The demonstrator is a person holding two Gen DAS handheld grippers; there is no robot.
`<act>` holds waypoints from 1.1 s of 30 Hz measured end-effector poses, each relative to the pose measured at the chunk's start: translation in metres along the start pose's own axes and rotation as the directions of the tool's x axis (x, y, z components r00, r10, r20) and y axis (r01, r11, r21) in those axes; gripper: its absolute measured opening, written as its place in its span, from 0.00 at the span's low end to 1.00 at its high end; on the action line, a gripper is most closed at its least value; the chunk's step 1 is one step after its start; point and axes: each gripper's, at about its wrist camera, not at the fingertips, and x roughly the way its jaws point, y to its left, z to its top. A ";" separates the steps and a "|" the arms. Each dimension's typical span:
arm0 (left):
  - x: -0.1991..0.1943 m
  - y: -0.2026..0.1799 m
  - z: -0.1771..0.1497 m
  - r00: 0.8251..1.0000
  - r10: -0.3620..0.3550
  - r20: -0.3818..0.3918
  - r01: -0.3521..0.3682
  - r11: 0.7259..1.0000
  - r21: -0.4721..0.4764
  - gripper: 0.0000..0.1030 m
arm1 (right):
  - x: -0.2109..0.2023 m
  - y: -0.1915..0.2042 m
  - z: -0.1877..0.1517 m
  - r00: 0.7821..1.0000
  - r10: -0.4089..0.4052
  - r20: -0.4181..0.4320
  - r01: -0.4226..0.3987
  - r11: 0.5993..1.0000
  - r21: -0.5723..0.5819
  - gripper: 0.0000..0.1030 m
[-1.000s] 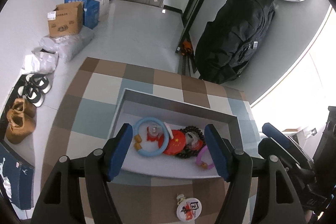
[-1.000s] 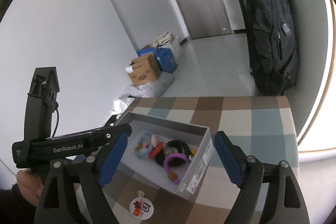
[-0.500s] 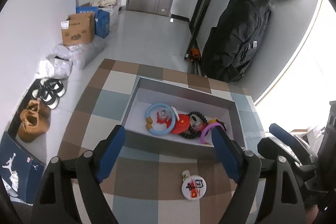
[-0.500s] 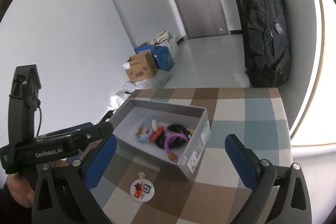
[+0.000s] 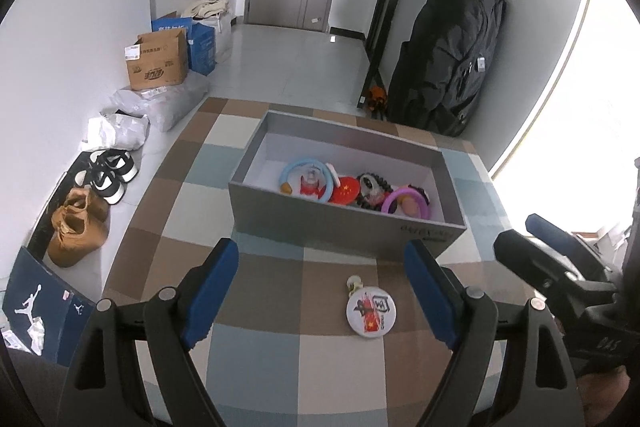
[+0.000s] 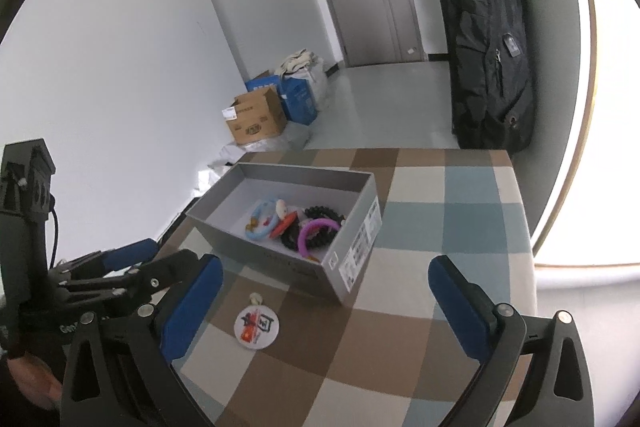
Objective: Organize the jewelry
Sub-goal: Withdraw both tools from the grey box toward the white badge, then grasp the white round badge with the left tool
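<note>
Lying flat on the checked cloth (image 5: 256,311) is a round badge (image 5: 370,311), just in front of the grey box (image 5: 344,227) and not touching it. A tiny charm (image 5: 354,283) sits at its top edge. The box already has a blue ring (image 5: 308,174), a purple ring (image 5: 406,202), a black bead band (image 5: 374,187) and a red badge (image 5: 345,190) inside.

The left gripper (image 5: 320,291) is wide open and holds nothing. The right gripper (image 6: 320,301) is wide open too, with the round badge between its tips but lower down on the cloth.

The round badge looks light, thin and hard. It probably feels smooth and a bit slippery. Because it lies so flat, it may be tricky to lift. I think the best place to pinch is across its edges, one finger on each side, pushing down into the soft cloth a little. The charm looks too small to grab well.
</note>
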 end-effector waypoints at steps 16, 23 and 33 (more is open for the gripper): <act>0.029 -0.019 -0.029 0.989 0.040 -0.140 -0.027 0.996 0.089 0.79 | -0.013 -0.024 -0.004 0.999 -0.053 0.012 0.052 0.997 0.058 1.00; 0.039 -0.030 -0.036 0.982 0.065 -0.177 -0.036 0.986 0.162 0.79 | -0.016 -0.029 -0.004 0.998 -0.056 0.014 0.055 0.996 0.075 1.00; 0.039 -0.044 -0.043 0.985 0.101 -0.137 -0.063 0.963 0.261 0.51 | -0.013 -0.037 -0.005 0.998 -0.056 -0.010 0.057 0.993 0.108 1.00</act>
